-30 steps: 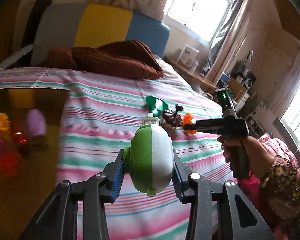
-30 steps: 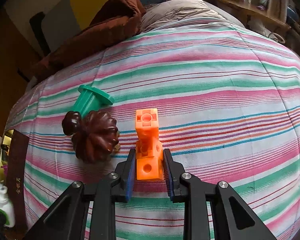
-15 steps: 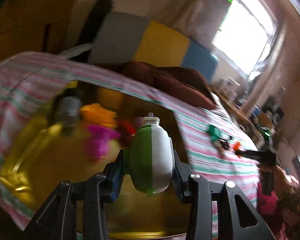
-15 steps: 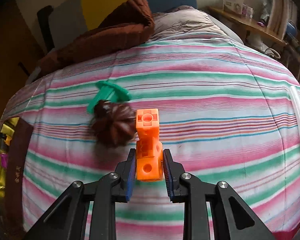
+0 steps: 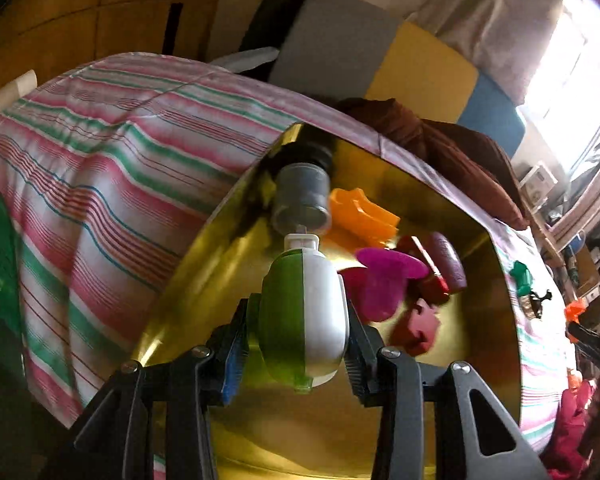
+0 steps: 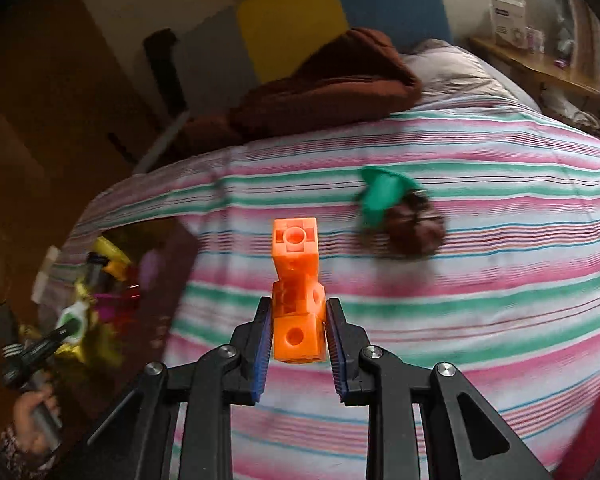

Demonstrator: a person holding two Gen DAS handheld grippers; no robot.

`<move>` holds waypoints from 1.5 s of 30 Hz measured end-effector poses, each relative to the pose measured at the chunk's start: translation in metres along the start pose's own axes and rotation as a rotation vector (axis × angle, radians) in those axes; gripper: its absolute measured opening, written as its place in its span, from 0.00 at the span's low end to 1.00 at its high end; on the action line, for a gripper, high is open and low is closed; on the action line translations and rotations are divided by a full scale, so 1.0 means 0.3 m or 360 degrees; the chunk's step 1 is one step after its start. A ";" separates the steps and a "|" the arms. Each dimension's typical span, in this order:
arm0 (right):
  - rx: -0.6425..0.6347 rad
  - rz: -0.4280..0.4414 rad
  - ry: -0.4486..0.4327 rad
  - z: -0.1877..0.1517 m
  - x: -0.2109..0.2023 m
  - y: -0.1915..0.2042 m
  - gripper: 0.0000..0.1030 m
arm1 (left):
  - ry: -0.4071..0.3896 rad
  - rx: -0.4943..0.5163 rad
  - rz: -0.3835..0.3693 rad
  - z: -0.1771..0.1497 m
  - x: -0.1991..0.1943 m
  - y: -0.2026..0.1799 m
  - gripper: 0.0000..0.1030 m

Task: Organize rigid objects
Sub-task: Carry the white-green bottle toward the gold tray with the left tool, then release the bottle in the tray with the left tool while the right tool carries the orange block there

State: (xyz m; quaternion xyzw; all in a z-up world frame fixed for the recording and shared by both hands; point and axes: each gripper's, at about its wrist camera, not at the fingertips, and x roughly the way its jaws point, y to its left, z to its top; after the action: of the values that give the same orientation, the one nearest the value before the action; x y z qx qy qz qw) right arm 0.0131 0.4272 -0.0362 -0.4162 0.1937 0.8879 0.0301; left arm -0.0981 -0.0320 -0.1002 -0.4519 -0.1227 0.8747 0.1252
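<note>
My left gripper [image 5: 298, 344] is shut on a green-and-white bottle [image 5: 304, 316] and holds it above a gold-lined box [image 5: 204, 280] on the striped bed. The box holds several toys: a grey cup [image 5: 302, 196], an orange piece [image 5: 360, 216], a magenta piece [image 5: 384, 280] and dark red pieces [image 5: 416, 326]. My right gripper [image 6: 296, 332] is shut on an orange block stack [image 6: 298, 288], held above the bedspread. A green funnel-shaped toy [image 6: 380, 196] and a brown pumpkin-shaped toy [image 6: 416, 228] lie on the bed beyond it.
A brown blanket [image 6: 320, 84] lies at the head of the bed by grey, yellow and blue cushions [image 6: 292, 28]. The box with toys shows at the left in the right wrist view [image 6: 112, 276]. A wooden shelf [image 6: 540, 64] stands at the far right.
My left gripper swung left from the bed's middle to above the gold box, still holding the bottle. My right gripper lifted the orange blocks and moved left, away from the pumpkin toy.
</note>
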 end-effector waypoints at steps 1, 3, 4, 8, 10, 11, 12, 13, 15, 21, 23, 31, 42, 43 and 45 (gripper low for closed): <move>-0.0009 0.0043 -0.0005 -0.012 -0.002 0.037 0.25 | -0.0013 -0.0008 -0.0012 0.005 -0.002 0.002 0.41; -0.0029 0.0096 -0.0006 -0.032 -0.004 0.092 0.25 | -0.0026 0.0042 -0.0006 0.013 0.005 -0.008 0.41; -0.0045 0.0117 0.0000 -0.039 -0.001 0.122 0.25 | -0.0022 0.0077 0.0016 0.017 0.012 -0.018 0.41; -0.0144 0.0200 0.0028 -0.073 0.016 0.260 0.25 | -0.0005 0.0092 0.0076 0.016 0.031 -0.030 0.41; -0.0185 0.0235 0.0042 -0.091 0.024 0.319 0.25 | -0.0004 0.0054 0.0076 0.012 0.018 -0.021 0.41; -0.0211 0.0257 0.0053 -0.101 0.029 0.350 0.25 | 0.0000 0.0032 0.0073 0.012 0.011 -0.016 0.41; -0.0230 0.0273 0.0065 -0.109 0.036 0.373 0.25 | 0.0001 0.0008 0.0068 0.013 0.003 -0.009 0.41; -0.0251 0.0286 0.0085 -0.119 0.046 0.403 0.25 | -0.0004 -0.0018 0.0058 0.016 -0.006 -0.002 0.42; -0.0274 0.0304 0.0114 -0.133 0.062 0.443 0.25 | -0.0050 -0.0084 0.0021 0.020 -0.048 0.013 0.42; -0.0358 0.0377 0.0210 -0.178 0.127 0.574 0.25 | -0.0249 -0.0174 0.0023 0.029 -0.184 0.042 0.42; -0.0399 0.0402 0.0249 -0.189 0.155 0.623 0.25 | -0.0326 -0.0243 0.0020 0.021 -0.225 0.064 0.43; -0.0542 0.0455 0.0416 -0.253 0.267 0.790 0.25 | -0.0439 -0.0394 0.0013 0.022 -0.301 0.118 0.43; -0.0844 0.0543 0.0567 -0.317 0.390 1.010 0.25 | -0.0473 -0.0424 -0.0002 0.024 -0.334 0.137 0.43; -0.0864 0.0541 0.0577 -0.320 0.401 1.024 0.25 | -0.0470 -0.0428 -0.0003 0.025 -0.334 0.140 0.43; -0.0895 0.0557 0.0609 -0.327 0.422 1.053 0.25 | -0.0467 -0.0441 -0.0006 0.026 -0.334 0.146 0.43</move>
State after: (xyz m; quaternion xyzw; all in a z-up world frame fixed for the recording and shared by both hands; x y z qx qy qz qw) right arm -0.0659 0.0856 -0.0873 -0.5272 0.0129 0.8043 -0.2739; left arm -0.0530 -0.1069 -0.0340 -0.3323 -0.2597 0.9056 0.0443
